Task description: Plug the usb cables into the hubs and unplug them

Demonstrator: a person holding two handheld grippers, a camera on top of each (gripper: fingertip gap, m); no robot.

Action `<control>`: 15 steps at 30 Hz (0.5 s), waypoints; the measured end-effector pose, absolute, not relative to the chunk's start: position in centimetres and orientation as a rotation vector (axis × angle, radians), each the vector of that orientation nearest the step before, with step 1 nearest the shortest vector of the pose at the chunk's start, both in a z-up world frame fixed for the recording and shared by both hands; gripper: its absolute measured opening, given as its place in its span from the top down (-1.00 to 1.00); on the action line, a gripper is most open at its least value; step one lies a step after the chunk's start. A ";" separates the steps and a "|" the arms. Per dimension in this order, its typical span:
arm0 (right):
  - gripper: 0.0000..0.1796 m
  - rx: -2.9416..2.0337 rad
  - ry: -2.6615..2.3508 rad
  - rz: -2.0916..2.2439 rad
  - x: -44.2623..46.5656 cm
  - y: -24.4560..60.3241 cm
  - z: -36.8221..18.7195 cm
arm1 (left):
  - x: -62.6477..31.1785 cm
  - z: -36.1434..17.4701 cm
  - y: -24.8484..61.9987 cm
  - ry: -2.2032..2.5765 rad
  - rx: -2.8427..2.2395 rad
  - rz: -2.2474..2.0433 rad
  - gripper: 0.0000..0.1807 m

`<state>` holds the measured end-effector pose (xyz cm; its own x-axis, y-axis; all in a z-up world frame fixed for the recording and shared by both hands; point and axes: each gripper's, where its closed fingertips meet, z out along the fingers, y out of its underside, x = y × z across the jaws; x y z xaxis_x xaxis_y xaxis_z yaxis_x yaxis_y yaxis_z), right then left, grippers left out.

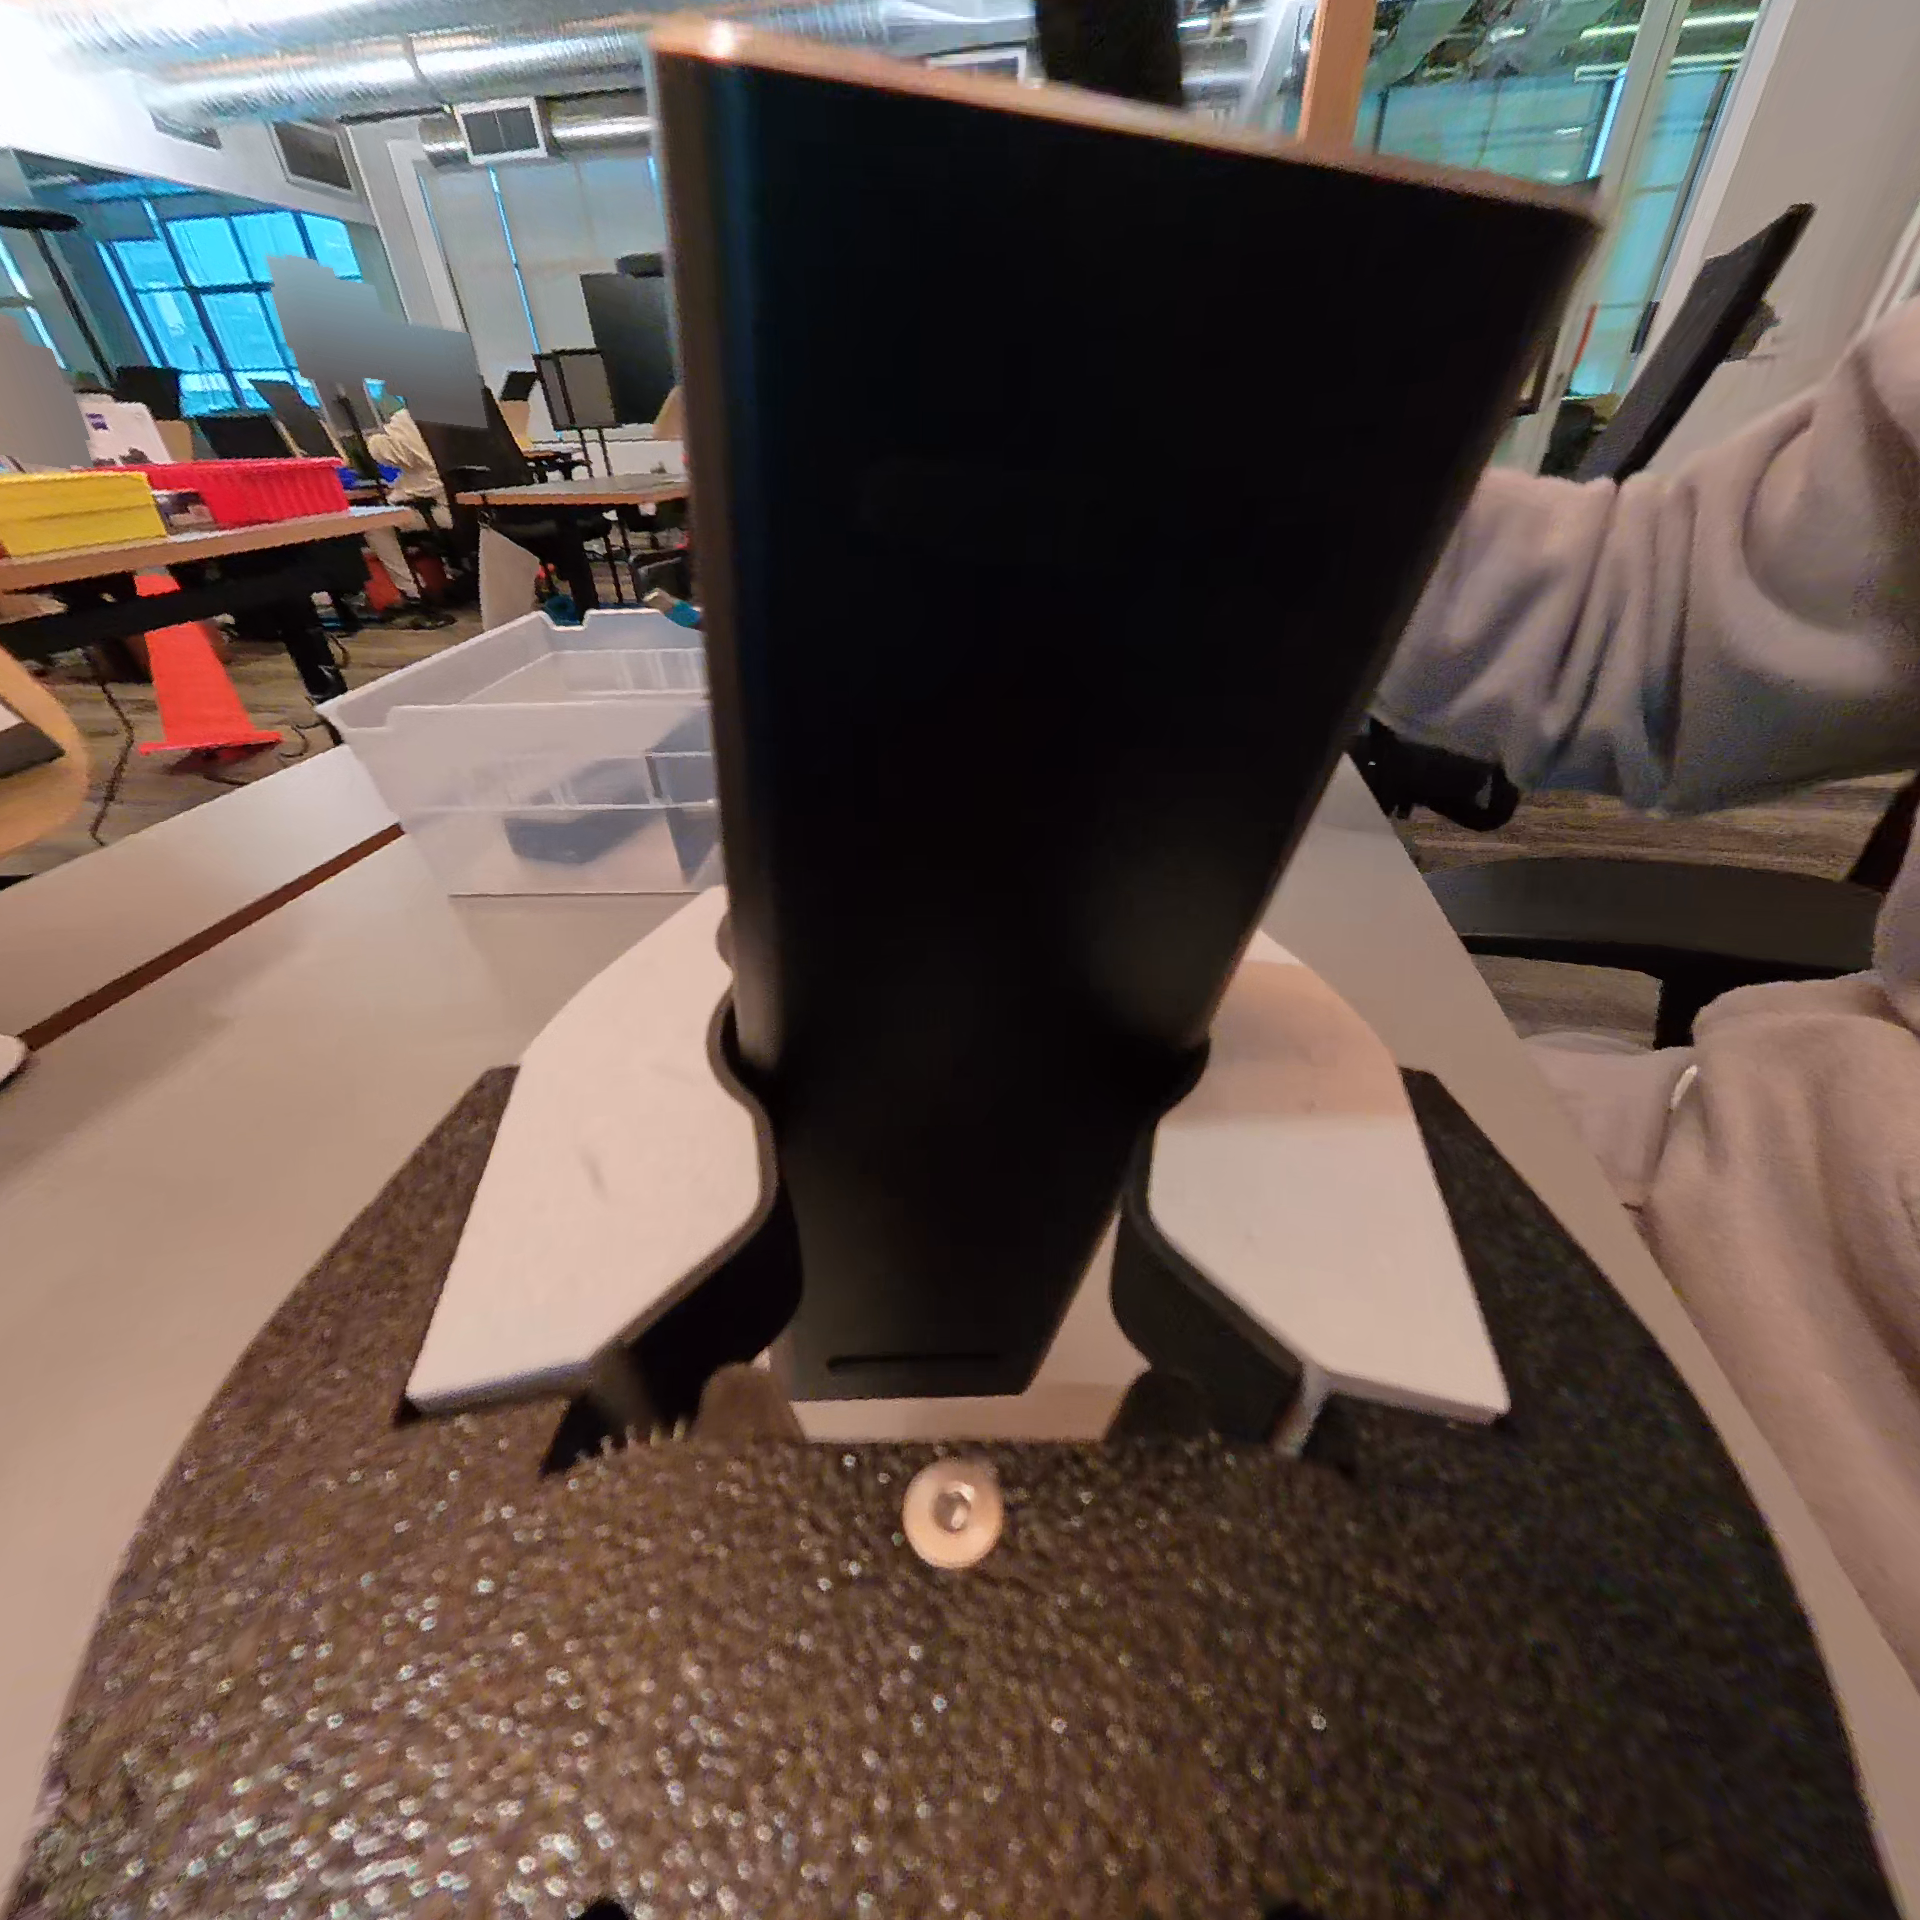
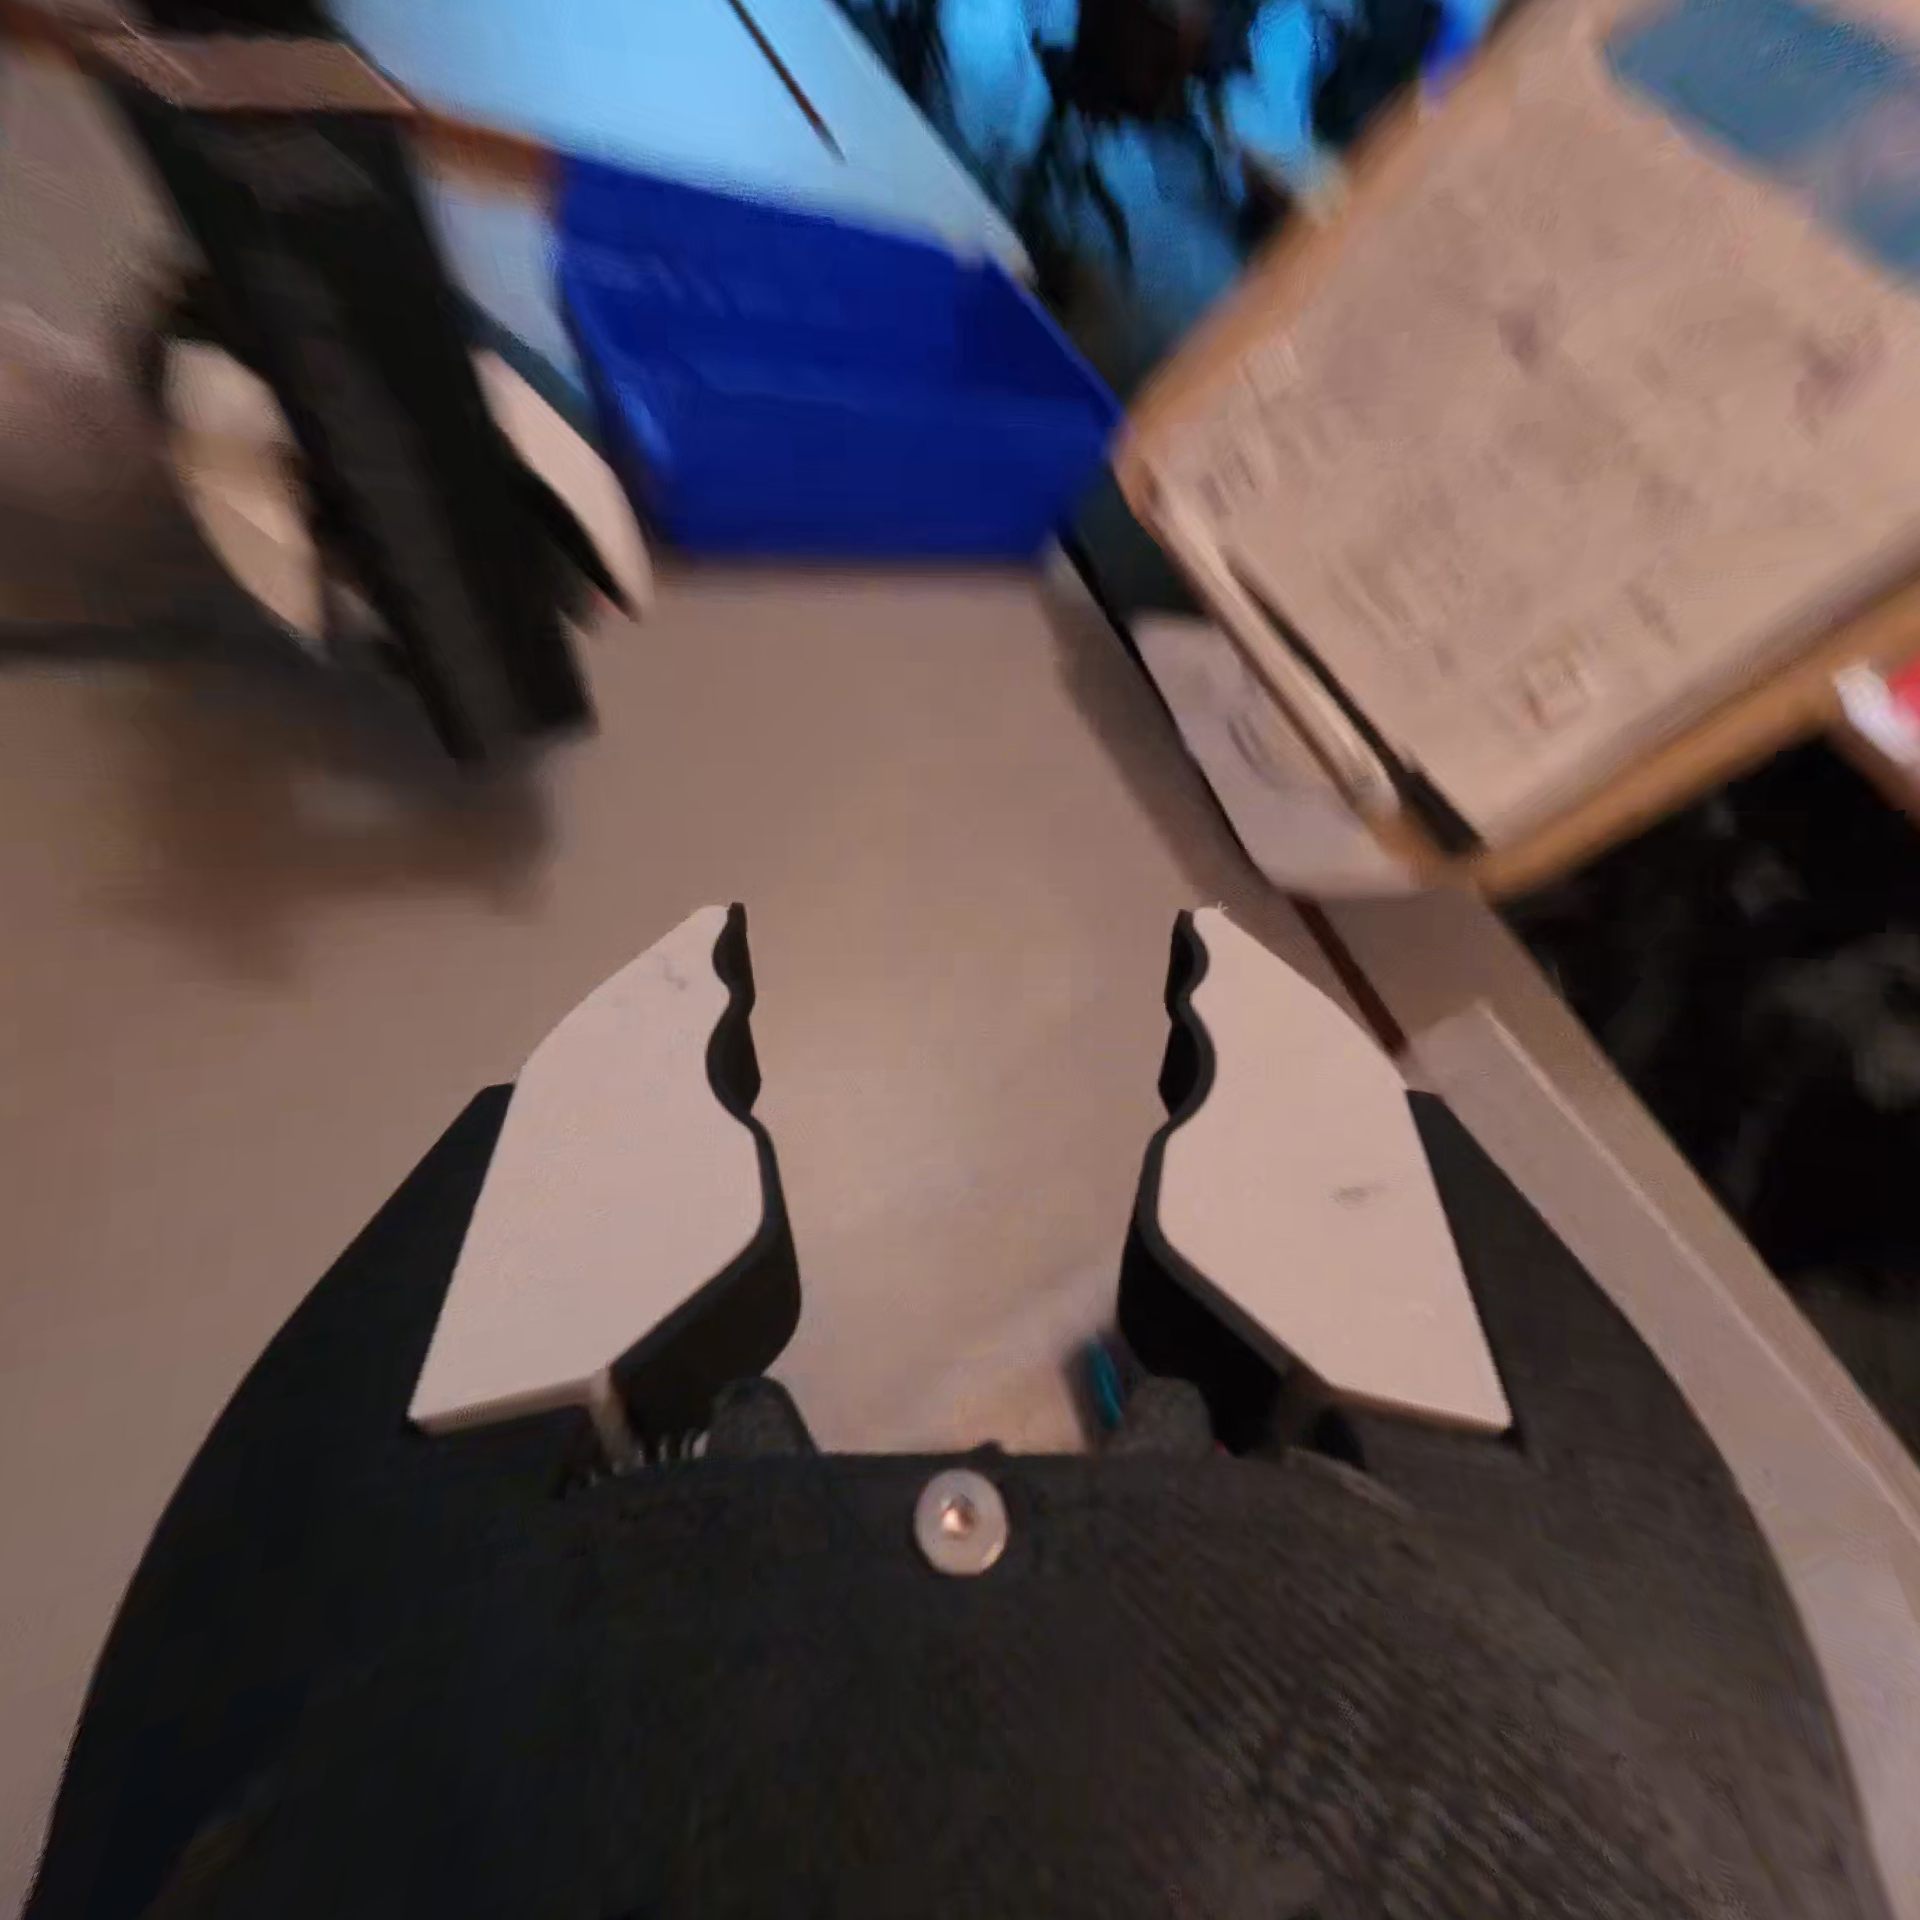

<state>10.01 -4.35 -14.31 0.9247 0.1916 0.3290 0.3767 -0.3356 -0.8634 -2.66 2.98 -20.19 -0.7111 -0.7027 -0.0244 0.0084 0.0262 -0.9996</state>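
My left gripper [image 1: 987,951] is shut on a long flat black hub [image 1: 1039,623] with a thin metal edge, held lengthwise between the fingers and pointing up and away above the table. A dark stub [image 1: 1107,42] sits at the hub's far end; I cannot tell if it is a plug. My right gripper [image 2: 961,920] is open and empty above the grey table [image 2: 883,748]. The right wrist view is blurred by motion. In it, the left gripper with the hub [image 2: 364,416] shows at the upper left. No loose cable is visible.
Clear plastic bins [image 1: 540,748] stand behind the hub on the left. A person's grey sleeve [image 1: 1662,623] and a black chair [image 1: 1662,914] are at the right. A blue bin [image 2: 810,384] and a cardboard box [image 2: 1558,416] lie beyond the right gripper, near the table's right edge [image 2: 1558,1091].
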 end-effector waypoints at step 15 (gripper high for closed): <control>0.36 -1.770 -0.763 0.252 -8.0 4.9 -17.4 | -3.8 -19.9 0.1 1.825 -0.530 -1.767 0.18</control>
